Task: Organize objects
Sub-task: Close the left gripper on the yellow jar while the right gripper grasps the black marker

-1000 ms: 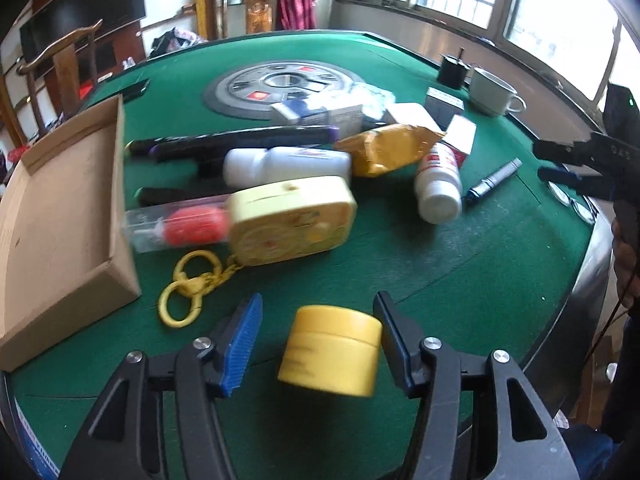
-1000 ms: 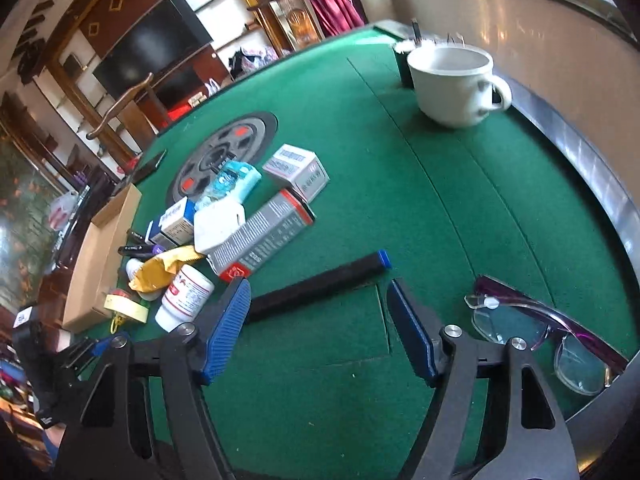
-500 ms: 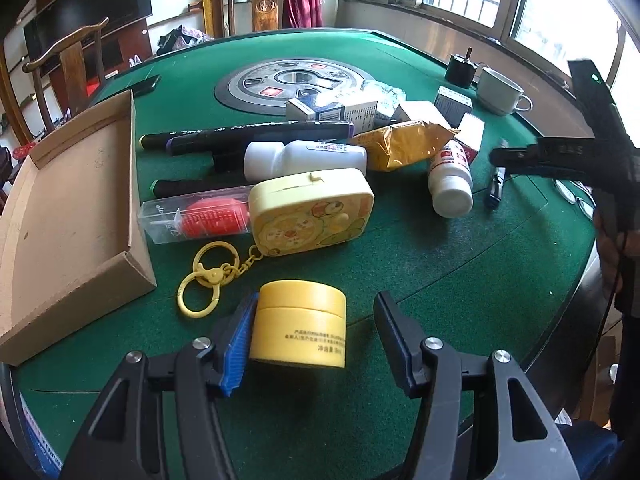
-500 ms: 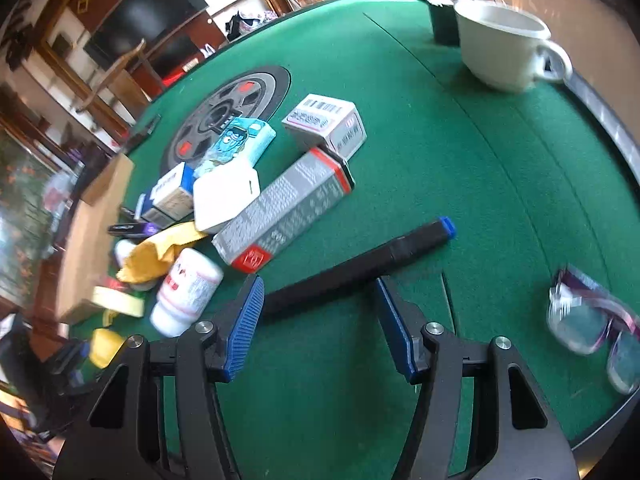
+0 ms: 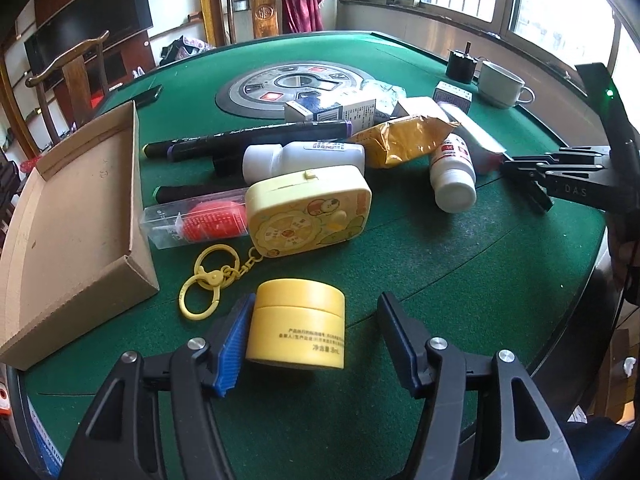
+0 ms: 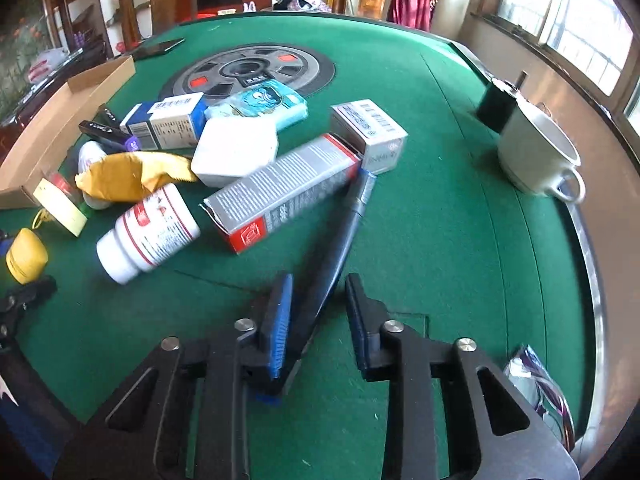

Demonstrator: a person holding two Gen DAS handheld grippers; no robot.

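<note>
A yellow jar (image 5: 296, 323) stands on the green table between the fingers of my left gripper (image 5: 316, 340). The left pad touches the jar; the right finger stands apart, so the gripper is open. My right gripper (image 6: 318, 316) is open around a dark blue marker pen (image 6: 338, 236) that lies between its fingers, touching the left pad. The right gripper also shows in the left wrist view (image 5: 532, 184). An empty cardboard tray (image 5: 68, 216) lies at the left.
A pile of objects lies mid-table: a yellow case with keyring (image 5: 308, 210), white bottles (image 5: 454, 172), a gold pouch (image 5: 404, 138), a grey-red box (image 6: 284, 192), small boxes, black pens. A white mug (image 6: 536, 156) and glasses (image 6: 536, 384) sit near the right rim.
My left gripper has come forward so the yellow jar sits deeper between its fingers. My right gripper has swung round and narrowed around the marker, which now points away between its fingers.
</note>
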